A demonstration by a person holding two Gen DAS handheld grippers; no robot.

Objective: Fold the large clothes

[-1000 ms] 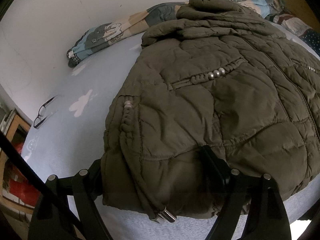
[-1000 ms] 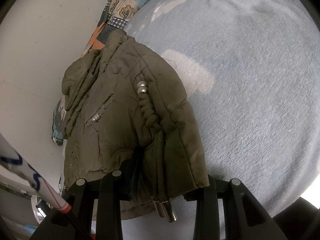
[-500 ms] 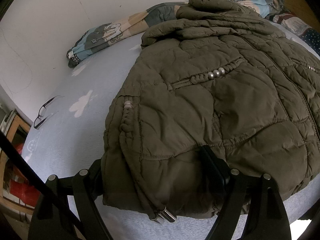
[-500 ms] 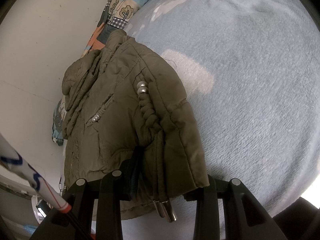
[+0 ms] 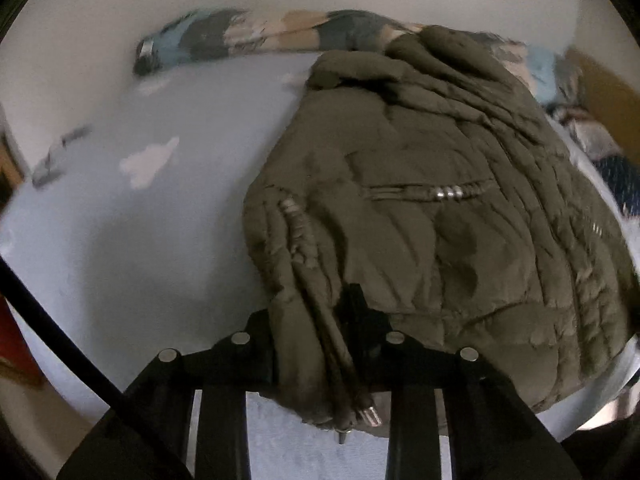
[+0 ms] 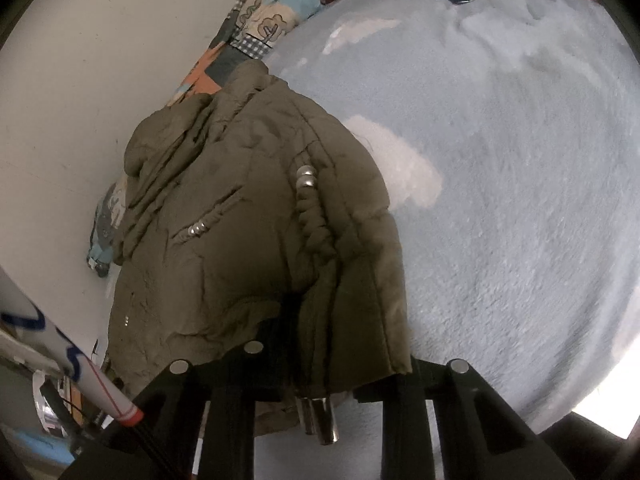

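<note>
Left gripper [image 5: 320, 344]: jaws just drawn in narrow, pinching a bunched hem corner of the olive padded jacket [image 5: 440, 208] at lower centre of the left wrist view, drawcord ends [image 5: 362, 416] dangling below the pads. Right gripper [image 6: 320, 364]: jaws likewise just narrowed, clamped on the other hem corner at lower centre of the right wrist view, metal cord tips [image 6: 322, 424] hanging beneath.

Jacket spread front-up across the pale blue bed cover [image 6: 520, 220], hood bunched toward the upper part of both views.

For the fold, likely best: both hem corners raised together and level, carried toward the hood at the top of the frame, thick filling kept taut between the two grips so no sag or twist forms; enough fabric kept inside each pinch, since puffy cloth looks prone to slipping out. Loose cords probably worth tucking under the fold.

Around: patchwork quilt [image 5: 248, 36] along the wall in the upper left of the left wrist view, touching or just behind the hood, a possible snag for the folded edge. Blurred dark shape [image 5: 60, 152] at far left, well apart from the jacket. Plenty of bare cover to the right in the right wrist view.
</note>
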